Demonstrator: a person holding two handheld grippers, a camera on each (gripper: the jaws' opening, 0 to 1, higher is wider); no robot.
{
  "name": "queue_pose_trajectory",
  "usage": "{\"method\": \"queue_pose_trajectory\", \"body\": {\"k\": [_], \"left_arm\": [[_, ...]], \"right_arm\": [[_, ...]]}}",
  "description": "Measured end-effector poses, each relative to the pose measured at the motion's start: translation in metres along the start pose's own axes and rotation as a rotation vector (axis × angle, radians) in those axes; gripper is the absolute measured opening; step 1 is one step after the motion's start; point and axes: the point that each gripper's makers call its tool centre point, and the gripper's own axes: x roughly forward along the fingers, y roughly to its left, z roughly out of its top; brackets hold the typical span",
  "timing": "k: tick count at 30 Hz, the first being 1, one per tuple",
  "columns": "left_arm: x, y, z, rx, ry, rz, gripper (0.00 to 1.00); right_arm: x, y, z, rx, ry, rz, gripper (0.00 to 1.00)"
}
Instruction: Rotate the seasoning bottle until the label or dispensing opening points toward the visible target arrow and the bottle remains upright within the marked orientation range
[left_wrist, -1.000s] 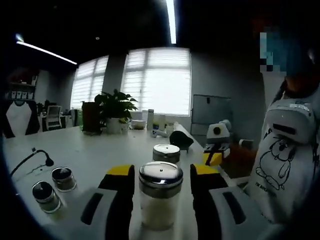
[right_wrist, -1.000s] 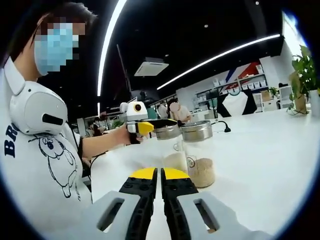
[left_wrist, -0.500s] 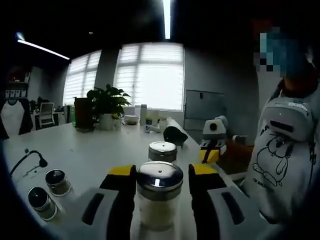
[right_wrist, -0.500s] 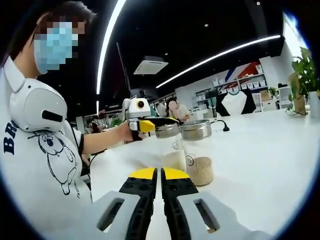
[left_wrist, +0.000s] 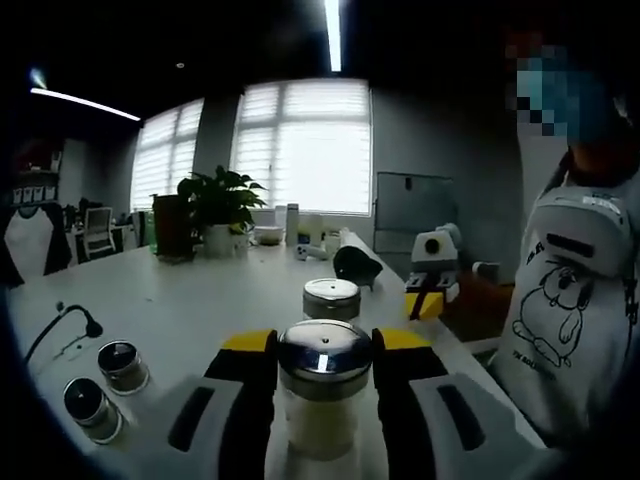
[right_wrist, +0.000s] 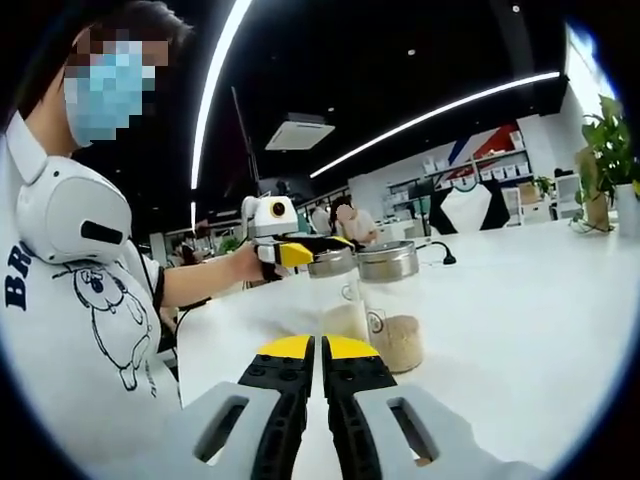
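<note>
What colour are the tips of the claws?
Yellow tips on black claws, clearest in the right gripper view.

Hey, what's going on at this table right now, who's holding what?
A person at a white table is working with two handheld grippers. The left gripper has its jaws on either side of a seasoning bottle with a shiny metal lid, which stands upright. A second bottle stands just behind it, and two small jars sit off to the side. The right gripper is shut, holds nothing and points at the bottles from a short way off. No target arrow is visible in either view.
</note>
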Motion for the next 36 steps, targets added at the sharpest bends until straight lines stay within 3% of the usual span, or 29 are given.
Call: {"method": "queue_pose_trajectory", "body": {"k": [10, 21, 27, 36], "left_arm": [[-0.002, 0.000, 0.000, -0.022, -0.024, 0.077, 0.40], [-0.002, -0.001, 0.000, -0.016, -0.022, 0.266, 0.40], [-0.003, 0.000, 0.000, -0.017, -0.009, 0.316, 0.40], [-0.005, 0.001, 0.000, -0.030, -0.061, 0.426, 0.40]], "right_arm": [[-0.001, -0.003, 0.001, 0.000, -0.006, -0.012, 0.00], [-0.001, -0.006, 0.002, 0.004, -0.018, -0.030, 0.00], [-0.001, -0.007, 0.002, 0.006, -0.019, -0.032, 0.00], [-0.009, -0.014, 0.000, 0.001, -0.017, -0.062, 0.00]]}}
